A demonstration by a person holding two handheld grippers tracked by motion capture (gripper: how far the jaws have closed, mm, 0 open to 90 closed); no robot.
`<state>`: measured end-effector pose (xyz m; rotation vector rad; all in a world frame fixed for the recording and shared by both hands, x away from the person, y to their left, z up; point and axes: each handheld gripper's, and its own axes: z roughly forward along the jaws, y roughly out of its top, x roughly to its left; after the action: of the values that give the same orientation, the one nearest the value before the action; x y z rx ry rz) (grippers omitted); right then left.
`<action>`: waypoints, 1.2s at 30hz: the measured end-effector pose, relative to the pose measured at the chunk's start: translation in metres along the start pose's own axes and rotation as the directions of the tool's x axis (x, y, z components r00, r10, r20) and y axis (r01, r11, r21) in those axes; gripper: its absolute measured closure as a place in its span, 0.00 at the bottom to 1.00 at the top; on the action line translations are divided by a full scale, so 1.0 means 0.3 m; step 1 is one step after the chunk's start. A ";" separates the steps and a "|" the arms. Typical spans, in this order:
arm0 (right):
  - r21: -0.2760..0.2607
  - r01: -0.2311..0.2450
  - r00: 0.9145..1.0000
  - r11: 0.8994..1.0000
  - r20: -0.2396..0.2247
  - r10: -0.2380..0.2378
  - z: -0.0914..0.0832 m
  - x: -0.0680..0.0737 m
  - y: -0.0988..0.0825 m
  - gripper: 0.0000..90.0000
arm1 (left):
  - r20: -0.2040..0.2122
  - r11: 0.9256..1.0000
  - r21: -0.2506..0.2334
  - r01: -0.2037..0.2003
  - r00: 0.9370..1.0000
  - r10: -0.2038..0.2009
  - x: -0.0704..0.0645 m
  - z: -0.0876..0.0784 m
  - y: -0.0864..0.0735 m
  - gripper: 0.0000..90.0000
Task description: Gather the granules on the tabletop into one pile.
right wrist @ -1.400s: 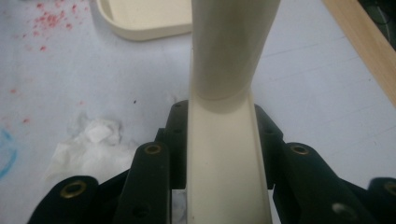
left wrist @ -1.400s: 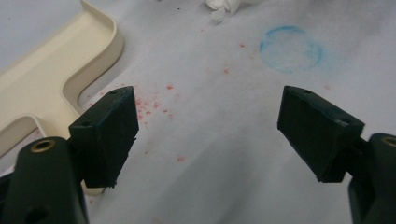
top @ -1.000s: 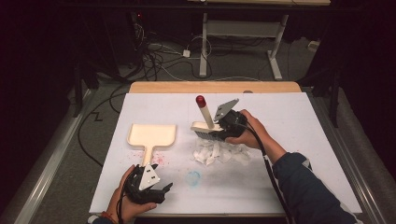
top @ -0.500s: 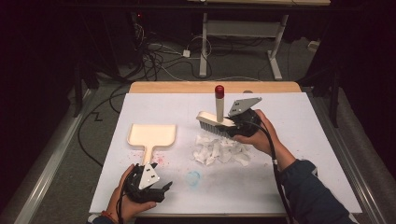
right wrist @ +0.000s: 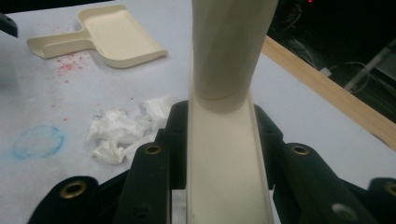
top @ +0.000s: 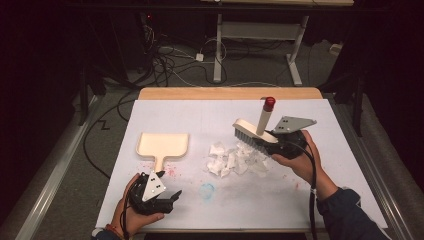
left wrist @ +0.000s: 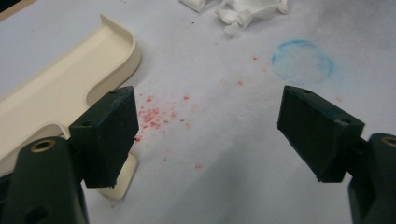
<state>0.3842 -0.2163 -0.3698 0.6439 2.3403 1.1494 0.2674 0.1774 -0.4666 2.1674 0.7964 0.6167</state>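
A cream brush [top: 255, 131] with a red-capped upright handle hangs just above the table's right half, and my right gripper [top: 274, 144] is shut on its back. In the right gripper view both jaws clamp the cream brush [right wrist: 224, 154]. Below and left of the bristles lies a heap of crumpled white paper scraps [top: 235, 157], also seen in the right gripper view as paper scraps [right wrist: 123, 130]. A cream dustpan [top: 162, 146] rests flat at the left. My left gripper [top: 167, 200] stands open near the front edge, just short of the dustpan handle [left wrist: 123, 179], with nothing between its jaws.
The white table sheet [top: 350, 165] carries a blue ring mark [top: 207, 190] and red specks [top: 172, 172] beside the dustpan handle. A wooden strip [top: 230, 93] runs along the far edge. Cables [top: 165, 55] and desk legs lie on the floor beyond.
My right gripper has carried the brush to the right and slightly up, from over the scraps to their right side. The left gripper has stayed put.
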 end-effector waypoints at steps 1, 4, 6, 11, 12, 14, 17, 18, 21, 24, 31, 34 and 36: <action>-0.003 -0.006 1.000 1.000 0.009 0.006 -0.009 -0.001 -0.015 0.75 | -0.006 1.000 -0.003 -0.001 1.000 0.001 -0.002 -0.003 0.002 0.22; -0.007 -0.034 0.999 0.999 0.040 0.034 -0.027 -0.010 -0.064 0.75 | -0.017 1.000 -0.007 -0.005 1.000 0.005 -0.008 -0.010 0.004 0.22; -0.004 -0.046 0.996 0.999 0.071 0.046 -0.036 -0.017 -0.094 0.75 | -0.019 1.000 -0.003 -0.009 1.000 0.009 -0.013 -0.009 0.004 0.22; 0.022 -0.097 0.987 0.995 0.127 0.094 -0.030 -0.038 -0.158 0.75 | -0.015 1.000 0.008 -0.013 1.000 0.013 -0.012 0.001 0.004 0.22; 0.028 -0.118 0.985 0.993 0.132 0.114 -0.022 -0.041 -0.167 0.75 | -0.011 1.000 0.007 -0.012 1.000 0.012 -0.011 0.003 0.004 0.22; 0.045 -0.150 0.978 0.988 0.150 0.142 0.004 -0.043 -0.183 0.75 | -0.009 1.000 0.011 -0.018 1.000 0.018 -0.012 0.005 0.004 0.22; 0.087 -0.139 0.976 0.986 0.179 0.122 0.042 -0.025 -0.195 0.75 | -0.004 1.000 0.012 -0.021 1.000 0.021 -0.014 0.004 0.002 0.22; 0.094 -0.138 0.975 0.986 0.190 0.118 0.052 -0.017 -0.196 0.75 | -0.004 1.000 0.013 -0.022 1.000 0.023 -0.016 0.004 0.002 0.22; 0.099 -0.154 0.973 0.983 0.189 0.134 0.079 0.008 -0.192 0.75 | 0.000 0.999 0.016 -0.029 1.000 0.029 -0.021 0.004 0.003 0.22; 0.101 -0.126 0.975 0.987 0.198 0.104 0.100 0.044 -0.176 0.75 | -0.003 0.999 0.010 -0.038 0.999 0.038 -0.023 0.005 0.004 0.22; 0.086 -0.100 0.977 0.991 0.199 0.082 0.145 0.101 -0.152 0.75 | -0.002 0.999 0.009 -0.035 0.999 0.035 -0.022 0.006 0.005 0.22; 0.065 -0.113 0.980 0.992 0.169 0.100 0.145 0.106 -0.146 0.75 | -0.001 0.999 0.012 -0.035 0.999 0.035 -0.022 0.008 0.004 0.22; 0.058 -0.114 0.981 0.992 0.167 0.103 0.146 0.110 -0.141 0.75 | 0.004 0.999 0.019 -0.027 1.000 0.027 -0.023 0.009 0.003 0.22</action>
<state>0.3747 -0.1936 -0.4347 0.8667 2.2360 1.0251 0.2646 0.1707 -0.4688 2.1992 0.7754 0.6212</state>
